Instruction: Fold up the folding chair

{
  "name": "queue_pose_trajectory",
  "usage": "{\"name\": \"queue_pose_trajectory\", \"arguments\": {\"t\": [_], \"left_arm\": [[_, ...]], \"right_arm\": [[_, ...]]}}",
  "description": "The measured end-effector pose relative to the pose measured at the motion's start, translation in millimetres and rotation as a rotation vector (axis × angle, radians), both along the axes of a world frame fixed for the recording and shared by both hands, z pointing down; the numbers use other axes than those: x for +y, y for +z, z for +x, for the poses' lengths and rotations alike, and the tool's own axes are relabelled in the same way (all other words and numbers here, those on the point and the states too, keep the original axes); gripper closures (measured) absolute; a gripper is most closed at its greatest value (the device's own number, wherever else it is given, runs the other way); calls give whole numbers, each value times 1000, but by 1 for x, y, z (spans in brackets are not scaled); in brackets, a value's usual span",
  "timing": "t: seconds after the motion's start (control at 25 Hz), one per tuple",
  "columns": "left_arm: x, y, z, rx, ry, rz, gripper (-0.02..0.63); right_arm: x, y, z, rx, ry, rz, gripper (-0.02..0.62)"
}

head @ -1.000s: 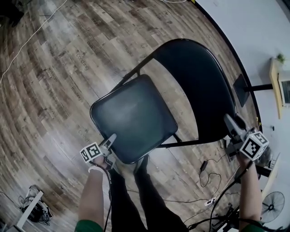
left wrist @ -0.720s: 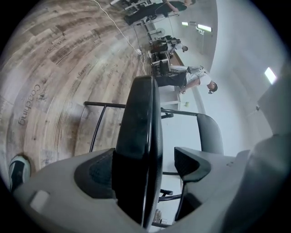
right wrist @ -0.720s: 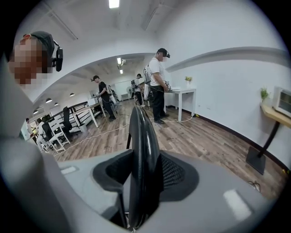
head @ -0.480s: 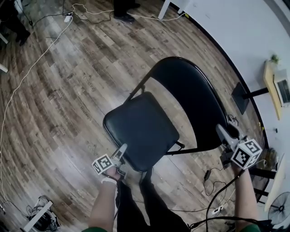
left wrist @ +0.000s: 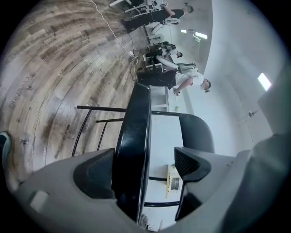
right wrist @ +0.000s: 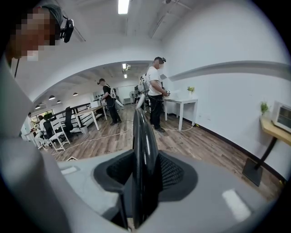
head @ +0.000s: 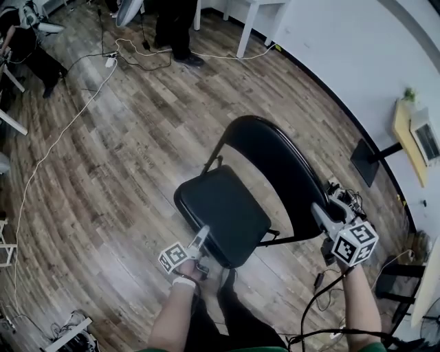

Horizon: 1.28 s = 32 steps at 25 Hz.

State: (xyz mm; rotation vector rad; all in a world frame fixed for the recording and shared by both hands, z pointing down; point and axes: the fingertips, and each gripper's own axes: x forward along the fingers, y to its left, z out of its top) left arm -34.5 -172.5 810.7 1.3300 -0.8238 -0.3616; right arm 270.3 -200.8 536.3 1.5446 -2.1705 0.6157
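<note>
A black folding chair stands on the wood floor, its padded seat [head: 223, 213] in front of the curved backrest [head: 282, 172]. My left gripper [head: 199, 240] is at the seat's near edge. In the left gripper view the seat edge [left wrist: 134, 136] lies between the jaws of the left gripper [left wrist: 145, 168], against one pad [left wrist: 93, 175], with a gap to the other, so it is open. My right gripper [head: 323, 216] has just been closing; in the right gripper view the right gripper [right wrist: 145, 175] has both pads on the backrest rim [right wrist: 143, 145].
A person [head: 172, 27] stands at the far end beside white table legs [head: 258, 17]. A white cable [head: 69, 117] runs across the floor on the left. A black stand base [head: 364, 161] and more cables [head: 323, 289] lie by the white wall on the right.
Both grippers have risen with the chair. The left one has lifted the seat's near edge, so the seat tilts up toward the backrest. The head view now takes in more of the room.
</note>
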Motion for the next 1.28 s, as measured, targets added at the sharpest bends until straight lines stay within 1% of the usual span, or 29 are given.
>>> {"name": "queue_pose_trajectory", "arguments": {"t": [0.2,0.44,0.64,0.8,1.12,1.2,1.28], "left_arm": [[-10,-26,25,-42,-30,-7,187],[-30,-62,67,-55,-55,16,189],[-49,-95,107,-27,-65,43,187],[-66,-115,140,-6,-55,51,187],[-94,-130,190,46,-23,27,189],[-100,-131,197,49,-21,17,189],[-104,-132,200,68,-26,3,201]], "right_arm": [[3,-9,6,24,-2,15,437],[4,-26,12,44,-12,53,440],[10,-43,8,50,-29,83,440],[10,-53,8,68,-34,84,442],[14,-61,0,138,-39,133,443],[13,-62,-1,156,-37,151,442],[13,-62,-3,166,-29,158,443]]}}
